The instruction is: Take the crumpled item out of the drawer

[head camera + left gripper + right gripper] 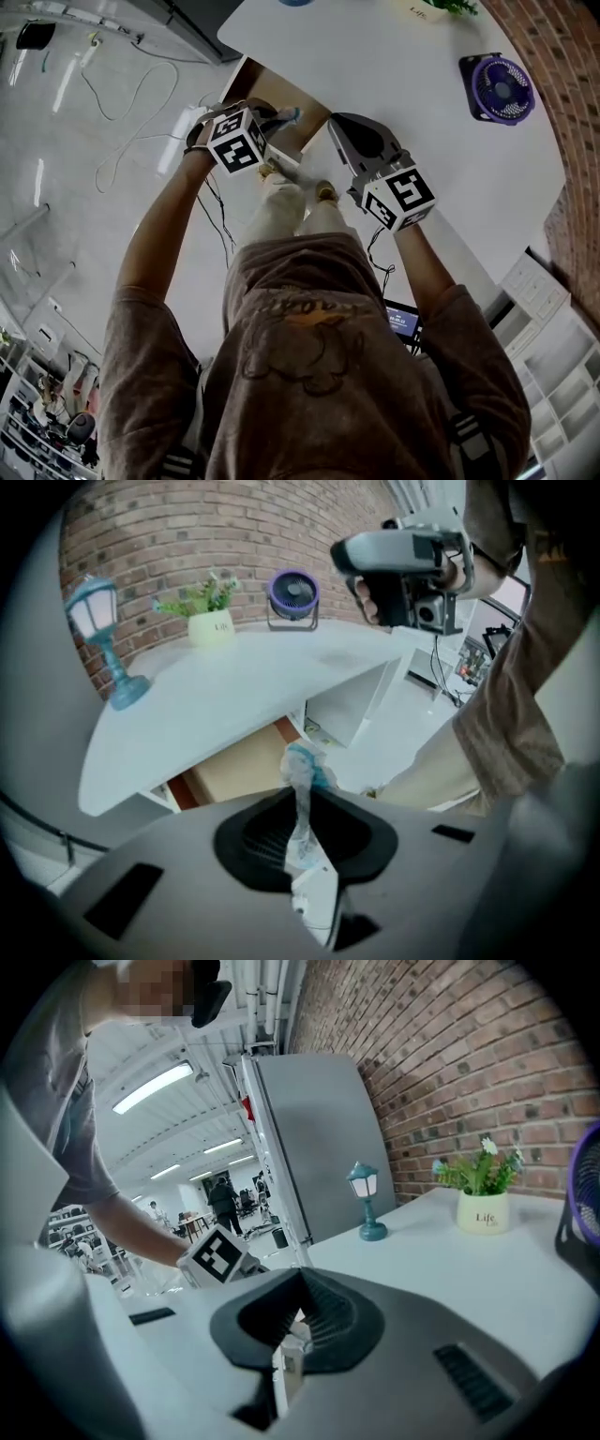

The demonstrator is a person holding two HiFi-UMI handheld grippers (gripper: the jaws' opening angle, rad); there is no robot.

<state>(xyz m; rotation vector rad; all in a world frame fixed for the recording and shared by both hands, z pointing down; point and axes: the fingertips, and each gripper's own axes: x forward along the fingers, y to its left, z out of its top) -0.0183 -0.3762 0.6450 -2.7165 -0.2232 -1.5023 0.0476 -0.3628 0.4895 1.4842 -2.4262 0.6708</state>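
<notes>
The white plant pot (484, 1215) reads "Life" on its front.

The crumpled wrapper (302, 778), white with blue, stands pinched upright between the left gripper's (302, 808) jaws, its bunched end poking past their tips. Beyond and below, the wooden drawer (239, 766) is open.

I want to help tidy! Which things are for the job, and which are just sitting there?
For the job: crumpled item, pinched in the left gripper; open drawer.
Just sitting there: fan; little lamp; potted plant.
</notes>
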